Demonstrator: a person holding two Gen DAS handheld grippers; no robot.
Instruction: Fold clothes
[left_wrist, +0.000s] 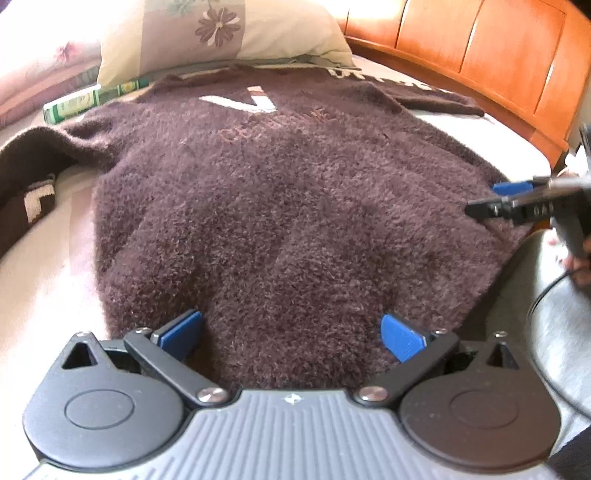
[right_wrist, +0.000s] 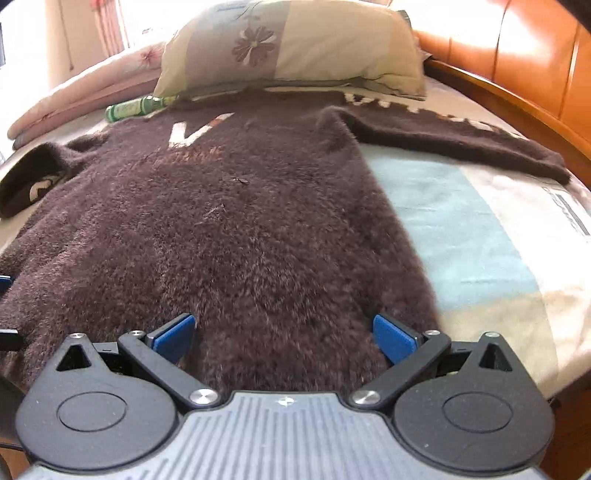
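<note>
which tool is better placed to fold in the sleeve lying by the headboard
Right. The right tool sits open at the hem corner of the brown sweater on the side where that sleeve stretches toward the headboard. The left tool, also open, sits at the opposite hem corner.

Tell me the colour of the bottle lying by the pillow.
Green, with a paler label; the bottle shows best in the right wrist view, beside the pillow.
</note>
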